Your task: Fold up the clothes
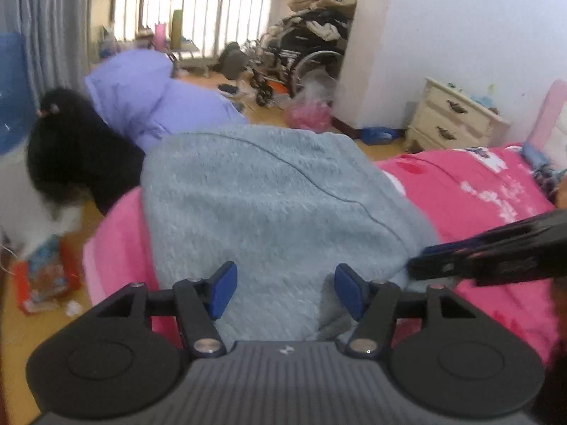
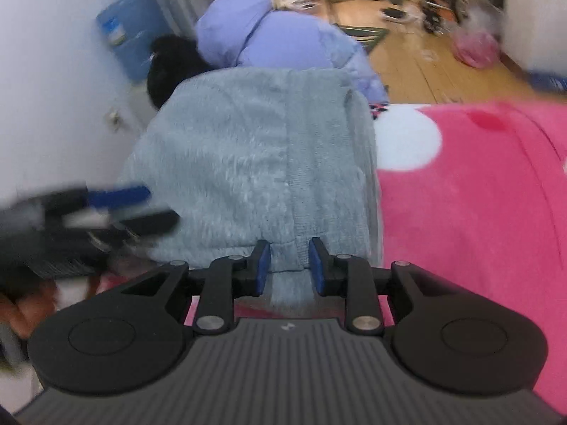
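My left tongs (image 1: 285,290) are gaping, holding nothing; my right tongs (image 2: 285,265) are standing narrowly apart around the fleece (image 1: 269,205) hem, apparently releasing. The fleece is lying ahead, folded on the bed (image 1: 478,205); tidying remains.

Blurred: we see the left tool (image 2: 141,209) smeared at the right wrist view's edge, its body cut off. The right tool (image 1: 425,265) is cut by the frame. The fleece garment (image 1: 276,205) hides part of the bed (image 1: 478,205).
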`<state>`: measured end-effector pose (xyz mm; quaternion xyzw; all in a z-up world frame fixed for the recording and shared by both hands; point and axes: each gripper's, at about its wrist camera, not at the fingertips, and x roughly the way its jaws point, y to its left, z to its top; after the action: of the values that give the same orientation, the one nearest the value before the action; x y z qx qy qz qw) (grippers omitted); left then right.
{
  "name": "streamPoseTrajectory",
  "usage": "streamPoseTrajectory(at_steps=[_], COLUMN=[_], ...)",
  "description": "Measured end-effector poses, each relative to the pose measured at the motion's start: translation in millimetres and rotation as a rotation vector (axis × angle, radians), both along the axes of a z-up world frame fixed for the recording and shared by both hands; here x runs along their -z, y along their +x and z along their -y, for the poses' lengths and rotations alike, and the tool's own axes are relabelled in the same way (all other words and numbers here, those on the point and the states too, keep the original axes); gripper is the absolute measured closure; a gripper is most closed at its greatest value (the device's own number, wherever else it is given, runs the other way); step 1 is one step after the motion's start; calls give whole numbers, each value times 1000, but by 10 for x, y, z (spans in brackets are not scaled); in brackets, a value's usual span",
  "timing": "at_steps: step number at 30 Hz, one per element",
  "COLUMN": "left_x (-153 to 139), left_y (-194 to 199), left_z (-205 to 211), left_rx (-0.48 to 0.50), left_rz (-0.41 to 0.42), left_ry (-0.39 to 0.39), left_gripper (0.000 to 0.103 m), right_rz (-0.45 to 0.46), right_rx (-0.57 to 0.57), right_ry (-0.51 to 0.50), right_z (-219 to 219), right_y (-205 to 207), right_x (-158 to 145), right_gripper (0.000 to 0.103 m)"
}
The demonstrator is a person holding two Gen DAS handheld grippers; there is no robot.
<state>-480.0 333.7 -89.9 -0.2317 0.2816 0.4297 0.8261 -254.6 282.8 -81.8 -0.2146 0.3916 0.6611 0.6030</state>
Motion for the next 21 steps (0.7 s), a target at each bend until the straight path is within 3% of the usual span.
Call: streamPoseTrajectory(at_steps=[1,3,4,5,8,11,15,21], left_x=[-57,-143,-180,-216,-287,-357,-472,-594], left_y=[-19,-25,-13,1,-6,-14,55,240], left_z=[40,131,175,220,447,678,979,1248], left_rx=[7,13,11,7,-34,-76,-144,-238], left_rz=[21,24,15,5,12,20,-45,-184], left_ry=[-11,-48,-65,-82,-148,-215,-153,-32], left_gripper=[30,23,21,18,15,12,8,5], right_rz=[19,60,81,99,139,111,102,101], right_rx=[-14,-25,-27,-20,41,68,127,200], right_ry=[11,21,24,28,19,6,-14,19], right_z=[109,391,541,670,959,1099,1218,1373], right_y=[-47,-160,-220,-275,-390,-384,-375,-334], right_x=[-107,-265,-337,-379,-381,-321,-293,-330], right_gripper=[78,63,47,39,29,19,17,6])
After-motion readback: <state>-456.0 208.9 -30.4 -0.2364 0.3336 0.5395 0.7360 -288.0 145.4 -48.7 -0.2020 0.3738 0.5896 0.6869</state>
